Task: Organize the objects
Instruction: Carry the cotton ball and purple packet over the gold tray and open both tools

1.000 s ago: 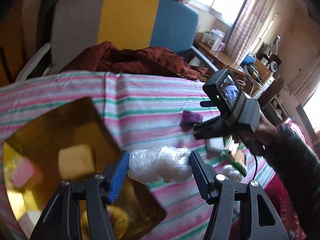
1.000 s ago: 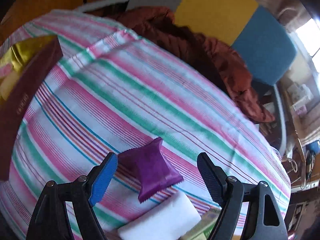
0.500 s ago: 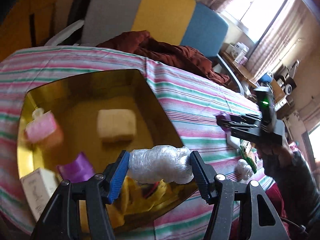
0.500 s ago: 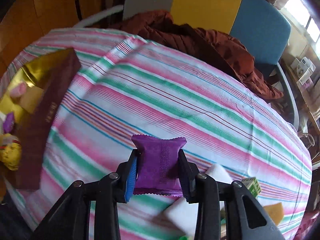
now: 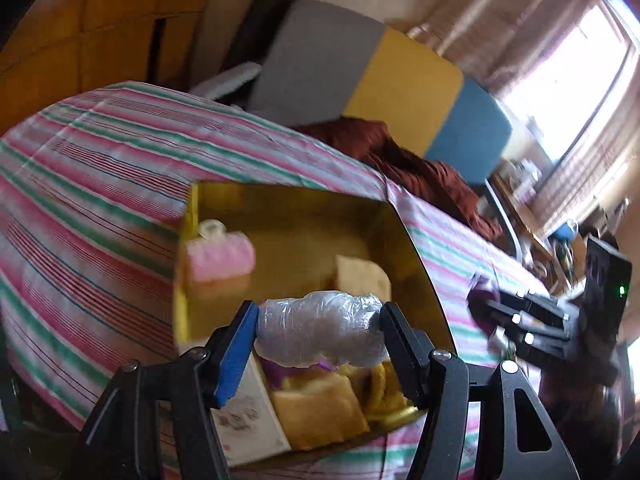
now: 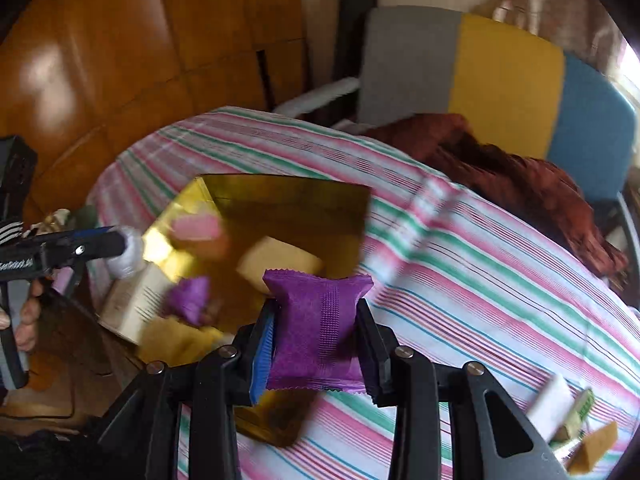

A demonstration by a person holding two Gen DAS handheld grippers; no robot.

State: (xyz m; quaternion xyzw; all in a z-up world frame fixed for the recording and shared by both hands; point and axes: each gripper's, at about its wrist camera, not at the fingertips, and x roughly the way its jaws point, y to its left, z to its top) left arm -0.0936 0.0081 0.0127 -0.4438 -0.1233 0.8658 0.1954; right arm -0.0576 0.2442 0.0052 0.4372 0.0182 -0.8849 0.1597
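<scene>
Left tongs (image 5: 320, 334) pinching clear-wrapped white bundle (image 5: 320, 334), long axis crosswise between the pads, ends pressed against each finger, crinkled plastic skin, lumpy. Held above the near side of gold box (image 5: 416, 248) at the bench's left edge; half a second ago at the box's near rim, now more squarely over the contents. Inside the box: pink packet (image 5: 220, 258) at the far left corner, tan block (image 5: 362, 276) mid, white carton (image 5: 244, 412) and yellow wrappers (image 5: 320, 408) near side. Striped cloth (image 5: 100, 168) covering the bench. Right tongs (image 6: 316, 344) clamped on purple sachet (image 6: 316, 332), long axis upright, serrated ends top and bottom, embossed centre strip. Carried left since the earlier frame, now over the box's right edge. White block (image 6: 550, 400) near the bench's right edge.
</scene>
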